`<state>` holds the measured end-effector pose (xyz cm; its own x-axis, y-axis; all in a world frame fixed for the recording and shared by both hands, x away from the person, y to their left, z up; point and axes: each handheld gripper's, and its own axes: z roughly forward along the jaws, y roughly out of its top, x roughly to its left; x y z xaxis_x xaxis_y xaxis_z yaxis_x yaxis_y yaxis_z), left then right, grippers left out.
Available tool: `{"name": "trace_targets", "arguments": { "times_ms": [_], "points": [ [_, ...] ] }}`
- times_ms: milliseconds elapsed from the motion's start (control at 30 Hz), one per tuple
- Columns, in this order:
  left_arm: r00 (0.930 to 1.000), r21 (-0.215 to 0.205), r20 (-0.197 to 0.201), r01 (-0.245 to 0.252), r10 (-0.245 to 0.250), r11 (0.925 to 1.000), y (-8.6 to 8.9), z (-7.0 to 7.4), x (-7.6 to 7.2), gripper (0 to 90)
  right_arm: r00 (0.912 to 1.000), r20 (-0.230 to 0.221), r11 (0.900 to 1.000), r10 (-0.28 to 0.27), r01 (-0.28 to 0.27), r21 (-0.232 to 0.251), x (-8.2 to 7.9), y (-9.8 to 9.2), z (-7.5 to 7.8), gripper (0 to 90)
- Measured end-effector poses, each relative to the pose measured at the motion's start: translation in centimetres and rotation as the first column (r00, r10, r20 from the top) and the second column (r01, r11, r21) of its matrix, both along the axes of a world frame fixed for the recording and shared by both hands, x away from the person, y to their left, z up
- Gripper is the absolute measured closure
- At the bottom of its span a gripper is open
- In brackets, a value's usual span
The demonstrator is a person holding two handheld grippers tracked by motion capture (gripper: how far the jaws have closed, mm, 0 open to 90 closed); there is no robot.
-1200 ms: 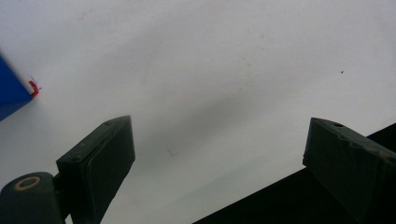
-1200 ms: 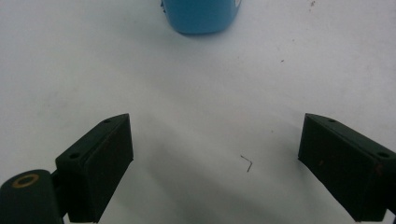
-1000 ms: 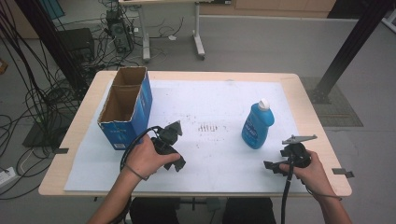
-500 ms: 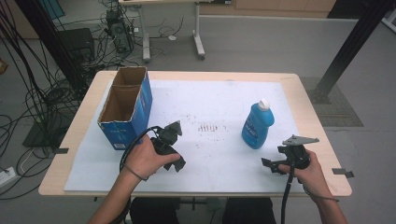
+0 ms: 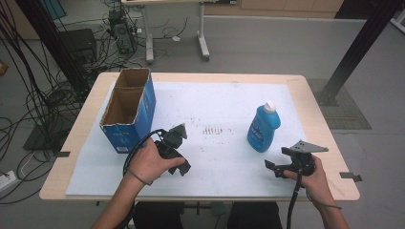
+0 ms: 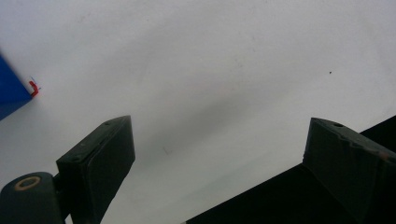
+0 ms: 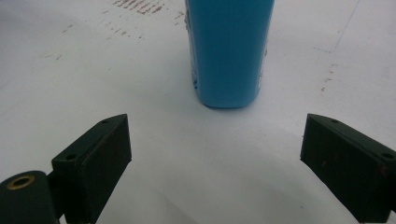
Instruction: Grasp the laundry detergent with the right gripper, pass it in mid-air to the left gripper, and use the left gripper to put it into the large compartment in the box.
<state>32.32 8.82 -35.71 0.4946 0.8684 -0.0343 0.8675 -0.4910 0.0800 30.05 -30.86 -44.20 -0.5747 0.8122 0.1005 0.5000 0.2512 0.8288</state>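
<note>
Two grippers are hovering low over a wide table [image 5: 315, 95] covered by a white sheet [image 5: 215, 105], and the work looks to be only at its opening step: lining up on the bottle. At the left edge of the sheet a tall blue cardboard box [image 5: 128, 112] is standing with its top flaps open and nothing showing inside. Well apart from it, toward the right, the blue bottle [image 5: 263, 128] with its white cap is standing upright on the sheet, a patch of brownish scuff marks [image 5: 216, 130] lying between the two.

The right gripper [image 5: 271, 168] is sitting near the front edge, just short of the bottle and apart from it. Its jaws have just been opening a little further and are now standing wide, with nothing between them; in the right gripper view the bottle's base [image 7: 229, 51] is showing dead ahead, centred in the gap but not yet inside it. The left gripper [image 5: 179, 135] is resting near the box's front corner, jaws also spread wide over bare sheet, gripping nothing.

My guess is that the bottle is meant for the box. The next move is calling for the right hand to push forward until the jaws are straddling the bottle's body, then squeeze firmly, since smooth plastic may slip.
</note>
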Motion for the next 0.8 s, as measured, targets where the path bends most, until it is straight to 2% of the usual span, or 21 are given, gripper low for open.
{"name": "trace_targets", "arguments": {
  "times_ms": [200,600,800],
  "points": [
    [1.0000,0.000,0.003,-0.002,0.002,1.0000,0.0,0.0,-0.1,9.2,0.9982,0.059,0.999,-0.012,0.009,0.045,-0.2,0.1,-0.2,7.9],
    [1.0000,-0.006,0.003,-0.003,0.003,1.0000,0.2,0.1,-0.3,9.2,0.9914,0.128,0.995,-0.028,0.016,0.098,-0.3,0.4,-1.0,7.7],
    [0.9999,-0.009,0.009,-0.009,0.009,0.9999,0.3,0.2,-0.4,9.2,0.9842,0.172,0.994,-0.043,0.025,0.102,-0.3,0.8,-1.3,7.7]
  ]
}}
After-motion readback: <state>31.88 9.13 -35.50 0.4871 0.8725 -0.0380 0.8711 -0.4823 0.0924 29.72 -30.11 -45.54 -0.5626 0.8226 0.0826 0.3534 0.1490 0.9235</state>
